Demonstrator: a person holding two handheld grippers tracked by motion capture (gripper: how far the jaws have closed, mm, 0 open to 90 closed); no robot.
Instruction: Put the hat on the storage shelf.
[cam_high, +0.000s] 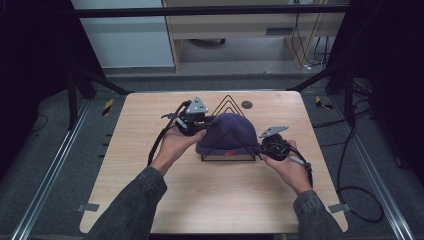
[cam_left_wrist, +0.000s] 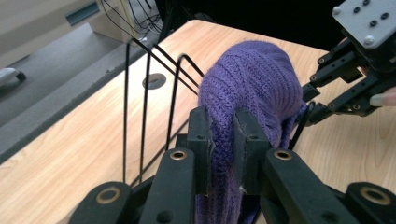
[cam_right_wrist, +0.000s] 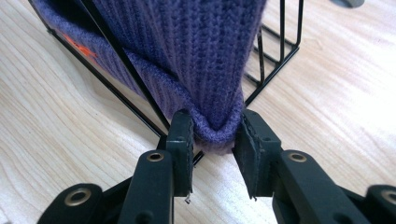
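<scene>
A purple knit hat (cam_high: 227, 131) is draped over a black wire rack (cam_high: 228, 106) standing near the middle of the wooden counter (cam_high: 210, 195). At the hat's left side, the left gripper (cam_left_wrist: 223, 140) has its fingers (cam_left_wrist: 201, 140) clenched on a fold of the knit. At the hat's right lower edge, the right gripper (cam_right_wrist: 214, 140) holds its fingers (cam_right_wrist: 181, 140) on either side of the rolled brim, touching it but with a gap showing, not fully clamped. An orange mark (cam_right_wrist: 84, 49) shows on the brim near the rack's base wire. A round grey disc (cam_high: 246, 104) is set into the counter just behind the rack.
</scene>
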